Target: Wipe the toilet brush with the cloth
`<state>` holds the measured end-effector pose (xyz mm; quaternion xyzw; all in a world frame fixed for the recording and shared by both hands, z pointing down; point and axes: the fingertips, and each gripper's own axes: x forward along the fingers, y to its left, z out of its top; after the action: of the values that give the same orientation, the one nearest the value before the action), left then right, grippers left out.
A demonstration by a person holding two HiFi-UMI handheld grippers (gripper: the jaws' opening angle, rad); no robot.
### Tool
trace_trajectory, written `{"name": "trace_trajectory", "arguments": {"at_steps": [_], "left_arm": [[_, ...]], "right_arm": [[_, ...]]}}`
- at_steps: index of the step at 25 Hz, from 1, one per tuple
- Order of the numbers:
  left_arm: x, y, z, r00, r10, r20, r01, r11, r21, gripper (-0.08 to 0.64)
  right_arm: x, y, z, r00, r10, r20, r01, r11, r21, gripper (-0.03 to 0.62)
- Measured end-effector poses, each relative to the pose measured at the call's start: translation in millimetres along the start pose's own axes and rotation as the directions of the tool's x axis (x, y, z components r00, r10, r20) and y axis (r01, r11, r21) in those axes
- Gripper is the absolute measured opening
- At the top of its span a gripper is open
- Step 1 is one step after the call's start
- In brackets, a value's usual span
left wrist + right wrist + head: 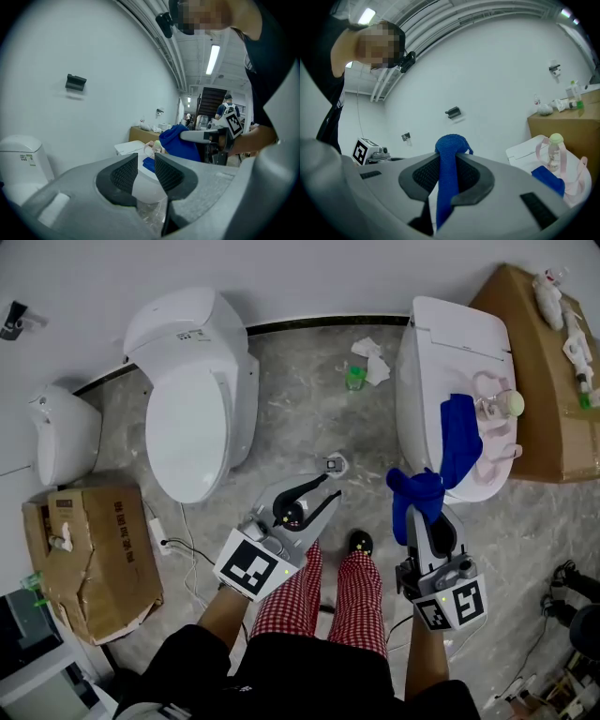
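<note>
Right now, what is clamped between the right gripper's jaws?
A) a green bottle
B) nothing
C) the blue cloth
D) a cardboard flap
C: in the right gripper view, the right gripper has both jaws pressed on the blue cloth, whose bunched end sticks out past them.

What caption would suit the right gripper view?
The right gripper clamps a blue cloth before a white wall.

On the toilet (450, 343), the pink object (495, 457) lay partly under the blue cloth (459, 442); small items (548, 287) atop the cardboard box (539, 399) were unidentifiable.
</note>
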<state>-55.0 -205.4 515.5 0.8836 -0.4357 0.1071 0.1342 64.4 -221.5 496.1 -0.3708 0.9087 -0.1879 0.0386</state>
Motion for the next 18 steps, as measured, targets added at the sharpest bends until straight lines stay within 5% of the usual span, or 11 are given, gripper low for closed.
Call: {"name": "trace_trajectory", "arguments": {"at_steps": [18], "left_arm": [[24, 22, -65, 0.997, -0.035, -0.072, 0.036, 0.999, 0.014, 0.112]], "right_arm": [[25, -20, -44, 0.999, -0.018, -0.043, 0.017, 1.000, -0.012, 0.064]]}}
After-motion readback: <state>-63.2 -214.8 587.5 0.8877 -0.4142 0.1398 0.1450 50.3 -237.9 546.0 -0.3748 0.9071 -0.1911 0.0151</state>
